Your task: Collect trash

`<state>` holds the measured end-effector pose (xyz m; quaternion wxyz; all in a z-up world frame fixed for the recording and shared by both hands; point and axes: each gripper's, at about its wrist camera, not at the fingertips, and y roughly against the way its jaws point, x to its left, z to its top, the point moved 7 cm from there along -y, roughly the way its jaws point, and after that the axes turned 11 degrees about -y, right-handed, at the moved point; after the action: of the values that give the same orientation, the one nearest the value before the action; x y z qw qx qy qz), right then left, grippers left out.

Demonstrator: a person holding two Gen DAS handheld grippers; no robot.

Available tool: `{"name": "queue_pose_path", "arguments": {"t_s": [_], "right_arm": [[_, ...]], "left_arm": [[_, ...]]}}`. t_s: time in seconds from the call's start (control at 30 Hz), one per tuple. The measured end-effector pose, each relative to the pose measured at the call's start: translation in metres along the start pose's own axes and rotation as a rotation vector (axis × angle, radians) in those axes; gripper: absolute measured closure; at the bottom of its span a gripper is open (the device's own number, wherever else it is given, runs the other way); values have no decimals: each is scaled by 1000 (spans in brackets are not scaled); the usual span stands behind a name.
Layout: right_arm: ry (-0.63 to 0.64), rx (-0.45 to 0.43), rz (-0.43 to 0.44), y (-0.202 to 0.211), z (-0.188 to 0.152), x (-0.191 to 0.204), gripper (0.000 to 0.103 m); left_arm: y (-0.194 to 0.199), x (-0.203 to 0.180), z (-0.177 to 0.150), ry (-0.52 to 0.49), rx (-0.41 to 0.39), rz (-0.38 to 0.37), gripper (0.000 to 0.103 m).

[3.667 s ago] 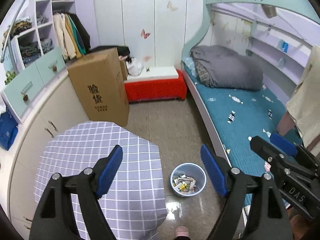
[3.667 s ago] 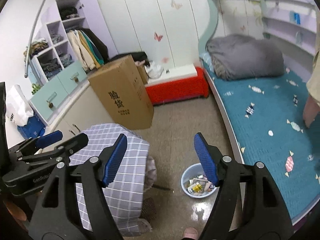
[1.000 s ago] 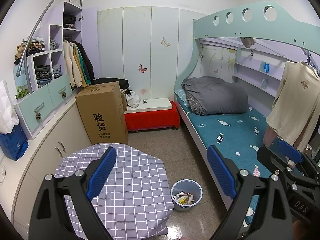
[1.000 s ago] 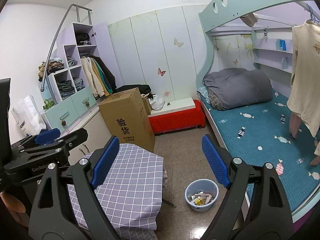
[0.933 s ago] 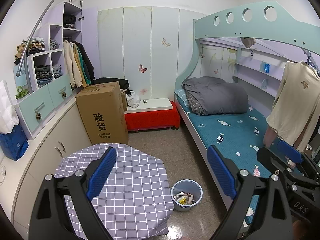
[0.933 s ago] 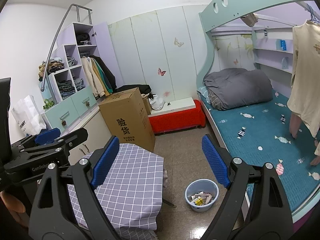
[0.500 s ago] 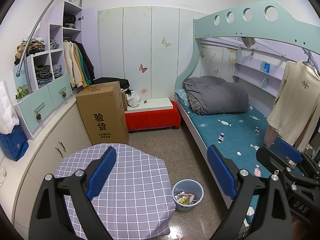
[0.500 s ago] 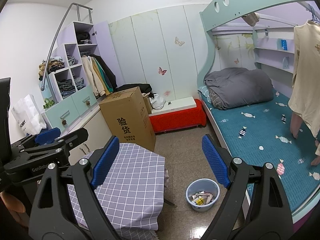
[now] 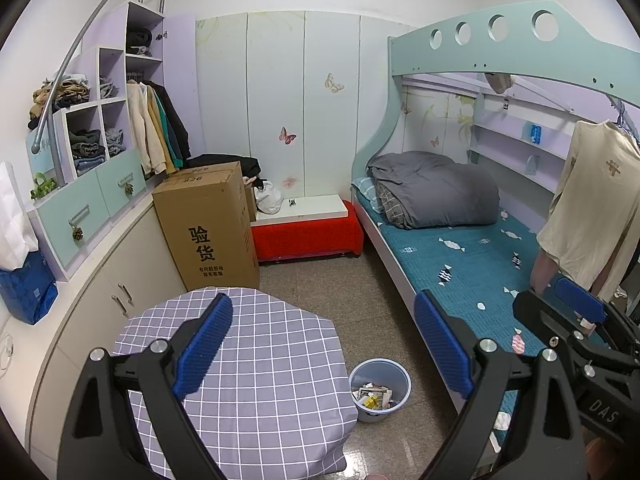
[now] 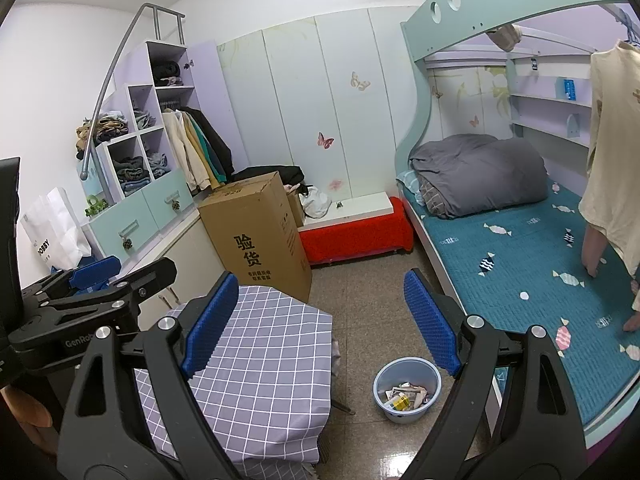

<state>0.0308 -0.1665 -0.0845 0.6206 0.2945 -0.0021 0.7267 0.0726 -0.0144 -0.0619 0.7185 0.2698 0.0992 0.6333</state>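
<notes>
Hovering spread and empty, left gripper (image 9: 324, 344) and right gripper (image 10: 324, 320), well above the trash bin (image 10: 407, 388) lying below, nearer the right one.

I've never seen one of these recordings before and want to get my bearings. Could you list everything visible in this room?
bin: one, pale blue, on the floor between table and bed, holding paper scraps.
table: one, lilac checked cloth, bare top, nearest the cameras.
cardboard box: one, brown, upright on the floor by the cupboards.
red bench: one, white top, against the far wall.
bunk bed: one, mint frame, teal sheet.
duvet: one, grey, bundled at the bed's far end.
cream shirt: one, hanging at the right.
shelving: lilac and mint, left wall, with folded and hanging clothes.
left claw: black, blue pads, open, empty.
right claw: same, open, empty.
</notes>
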Motion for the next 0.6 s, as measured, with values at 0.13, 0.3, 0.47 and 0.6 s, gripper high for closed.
{"name": "queue_pose_path", "arguments": {"t_s": [0.13, 0.3, 0.47, 0.6], "right_arm": [[1, 5, -2, -4, -2, 3, 19], [-3, 11, -6, -13, -2, 7, 19], [-4, 11, -7, -14, -3, 6, 19], [-6, 17, -9, -18, -4, 6, 19]], "left_arm": [[-6, 5, -2, 1, 5, -5, 13], [-12, 11, -2, 3, 10, -12, 13], [-16, 14, -3, 4, 15, -18, 13], [-18, 14, -3, 5, 17, -22, 13]]}}
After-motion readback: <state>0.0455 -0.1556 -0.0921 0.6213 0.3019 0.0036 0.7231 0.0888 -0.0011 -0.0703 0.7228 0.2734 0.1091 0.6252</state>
